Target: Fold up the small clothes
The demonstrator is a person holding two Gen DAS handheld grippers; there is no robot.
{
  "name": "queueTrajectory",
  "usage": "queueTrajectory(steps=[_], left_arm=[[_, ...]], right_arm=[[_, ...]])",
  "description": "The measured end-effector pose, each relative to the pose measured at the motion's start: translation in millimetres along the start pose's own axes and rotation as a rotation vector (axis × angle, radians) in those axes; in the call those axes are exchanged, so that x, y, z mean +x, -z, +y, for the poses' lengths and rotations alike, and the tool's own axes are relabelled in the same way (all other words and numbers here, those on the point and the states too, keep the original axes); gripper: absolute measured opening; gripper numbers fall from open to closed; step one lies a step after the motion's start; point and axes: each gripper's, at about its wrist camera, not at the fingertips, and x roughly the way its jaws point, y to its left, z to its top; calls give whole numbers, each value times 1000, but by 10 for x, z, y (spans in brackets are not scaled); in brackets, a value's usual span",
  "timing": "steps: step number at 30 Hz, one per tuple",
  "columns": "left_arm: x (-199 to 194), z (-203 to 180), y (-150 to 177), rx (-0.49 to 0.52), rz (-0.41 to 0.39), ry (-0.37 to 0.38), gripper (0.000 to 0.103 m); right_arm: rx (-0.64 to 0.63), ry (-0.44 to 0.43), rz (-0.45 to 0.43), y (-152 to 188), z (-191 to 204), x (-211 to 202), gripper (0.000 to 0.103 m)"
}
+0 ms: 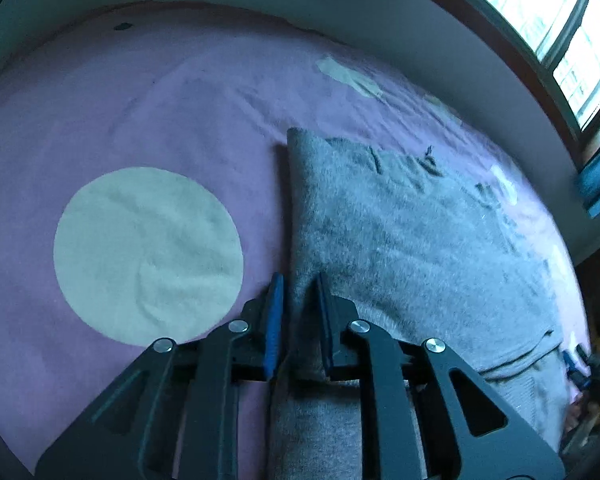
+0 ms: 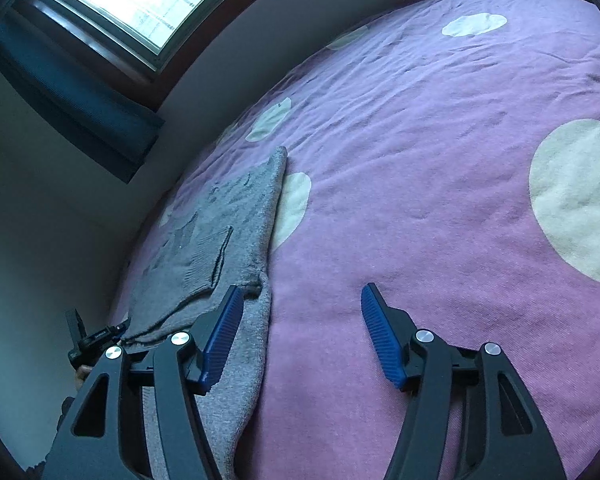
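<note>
A grey knitted garment point(image 1: 400, 232) lies folded on the purple bed cover point(image 1: 160, 112). Its left fold edge runs toward me. My left gripper point(image 1: 299, 280) is shut on that edge, and grey knit fills the narrow gap between the blue pads point(image 1: 274, 320). In the right wrist view the same garment point(image 2: 220, 216) lies at the left. My right gripper point(image 2: 300, 288) stands open just above the cover. Its left finger point(image 2: 222, 336) hangs over the garment's near edge, and only purple cover shows between the fingers. A dark piece of the left gripper point(image 2: 88, 340) shows at the garment's near left corner.
The purple cover point(image 2: 420, 160) carries large cream circles point(image 1: 148, 256) point(image 2: 580, 196). A bright window point(image 1: 560, 28) with a blue curtain point(image 2: 72, 96) stands beyond the bed's far side, with a pale wall point(image 2: 40, 220) below it.
</note>
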Motion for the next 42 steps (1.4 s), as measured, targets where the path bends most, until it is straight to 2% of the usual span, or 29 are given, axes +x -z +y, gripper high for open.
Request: queueTrajectory(steps=[6,11,14,21,24,29,35,38,42], left_arm=[[61,22,-260,-39,-14,44,16],[306,54,-472,-57,12,33,16],[433,44,-551,-42,19,-4,12],[569,113,-743,-98,25,-4,11],[629,104,-788,-93,21,-17,7],[574,104,-801,-107,16,-15,7],[179,153,-475,-58,34,-3,8],[-118,198,-137,-21,47,8,10],[-619,322,457,-24,66,65,20]], right_arm=[[-11,-7,1,1,20,13,66],[-9,-12,1,1,19,12,67],[-11,-12,0,4,23,12,67],[-14,-12,0,5,30,20,68],[-14,-11,1,5,32,21,68],[-14,-14,-1,9,37,20,68],[-19,2,6,17,81,19,71],[-32,24,28,71,167,-9,73],[-16,-15,105,231,260,-99,73]])
